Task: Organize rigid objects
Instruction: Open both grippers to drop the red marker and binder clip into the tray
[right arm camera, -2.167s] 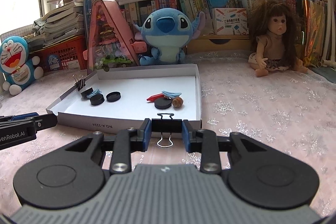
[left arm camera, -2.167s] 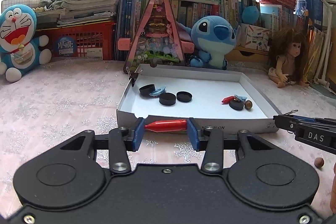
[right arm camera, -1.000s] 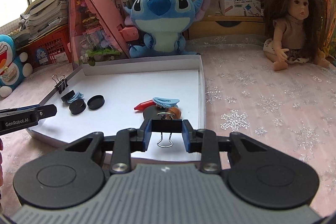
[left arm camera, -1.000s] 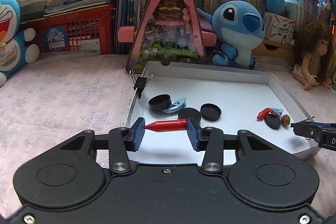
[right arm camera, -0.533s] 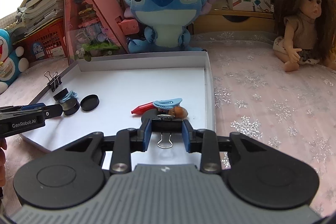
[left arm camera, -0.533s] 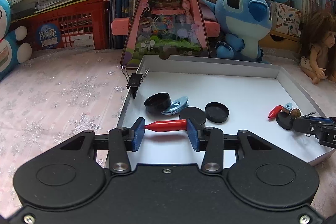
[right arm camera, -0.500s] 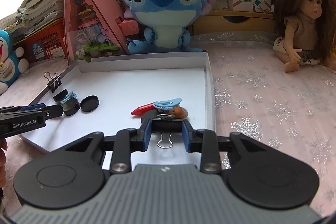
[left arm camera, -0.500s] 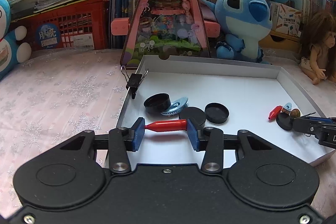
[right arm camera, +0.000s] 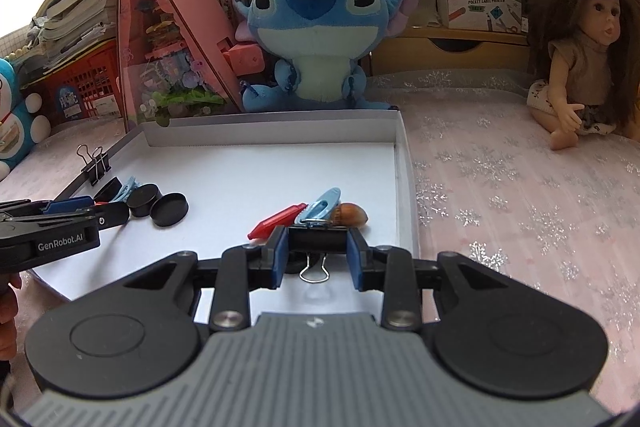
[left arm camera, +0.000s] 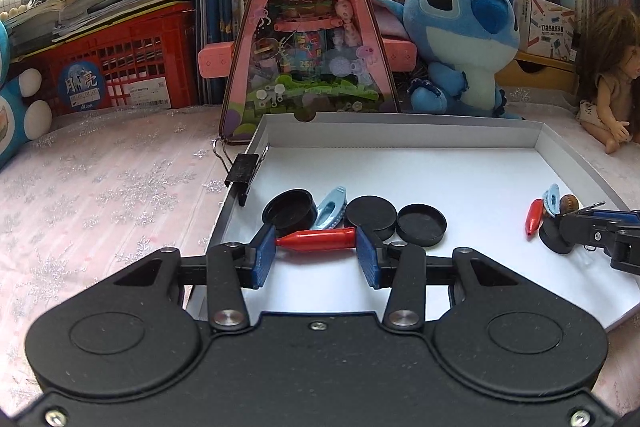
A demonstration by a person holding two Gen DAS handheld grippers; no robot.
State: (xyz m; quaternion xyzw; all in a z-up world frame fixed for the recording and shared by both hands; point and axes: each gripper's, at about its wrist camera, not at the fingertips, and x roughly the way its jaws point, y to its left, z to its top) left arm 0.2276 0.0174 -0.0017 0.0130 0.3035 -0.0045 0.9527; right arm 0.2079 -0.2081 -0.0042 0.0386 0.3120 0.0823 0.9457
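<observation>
Both your grippers have travelled from outside the front wall of the white tray [left arm camera: 400,131] to above its floor. Your left gripper [left arm camera: 316,247] pinches a red crayon [left arm camera: 318,239] end to end between its jaws, held crosswise, probably so it drops flat beside the black caps [left arm camera: 422,225] and blue clip [left arm camera: 330,207] just ahead. Your right gripper [right arm camera: 318,253] has its jaws pressed on a black binder clip [right arm camera: 318,241], wire loop hanging, close behind the second red crayon [right arm camera: 276,221], blue clip [right arm camera: 320,207] and acorn [right arm camera: 350,214]. Those piles crowd each landing spot. Farther off, another binder clip [left arm camera: 242,171] grips the tray's left wall; the Stitch plush [right arm camera: 316,27] sits beyond.
</observation>
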